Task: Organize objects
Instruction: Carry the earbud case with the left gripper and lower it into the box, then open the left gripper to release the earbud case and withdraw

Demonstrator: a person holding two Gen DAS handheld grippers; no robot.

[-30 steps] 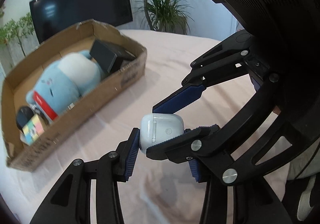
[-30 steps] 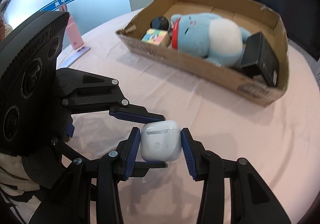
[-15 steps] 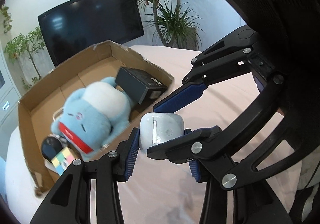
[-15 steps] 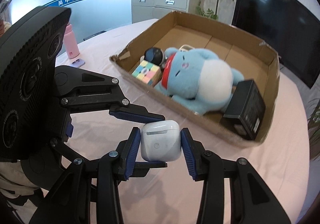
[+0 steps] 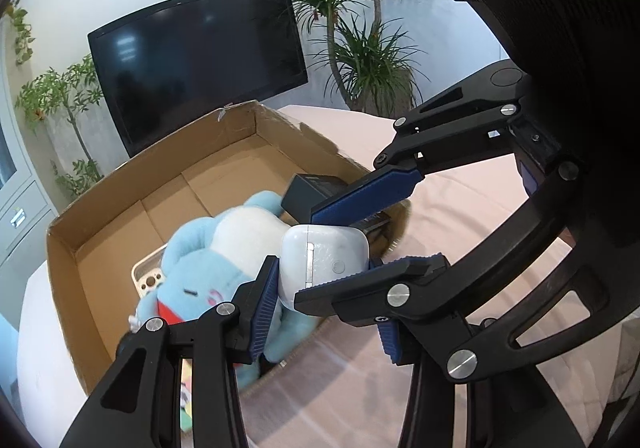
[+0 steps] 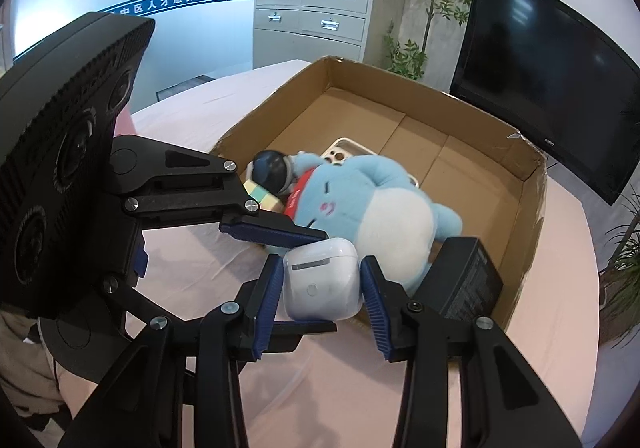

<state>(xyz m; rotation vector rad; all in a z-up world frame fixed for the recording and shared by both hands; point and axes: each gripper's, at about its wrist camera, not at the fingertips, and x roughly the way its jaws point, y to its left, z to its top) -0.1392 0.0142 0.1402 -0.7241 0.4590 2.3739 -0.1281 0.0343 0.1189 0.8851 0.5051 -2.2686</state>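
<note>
White earbud case (image 5: 324, 264) clamped from two sides at once: left tongs (image 5: 326, 290) and right tongs (image 6: 320, 288), both narrowed onto its smooth shell, holding it in the air above the near wall of an open cardboard box (image 6: 532, 216). Just beyond the tongs, inside the box, a blue plush toy (image 6: 372, 208); to the right of the right tongs, a black box (image 6: 468, 280); further back, a pale phone case (image 6: 344, 152), a pastel puzzle cube (image 6: 264, 196) and a dark round gadget (image 6: 272, 168).

Likely risks: glossy rounded case slipping if one pair eases before the other; twisting out if the two pairs pull apart; landing on the sloping plush and rolling, or falling short onto the pink table (image 6: 320, 388) outside the wall.

Readable writing: white Chinese characters on a blue wall band (image 6: 180, 0), partly cut off. Small logo on the television (image 6: 548, 80) frame, too small to read. Print on the black box illegible.
</note>
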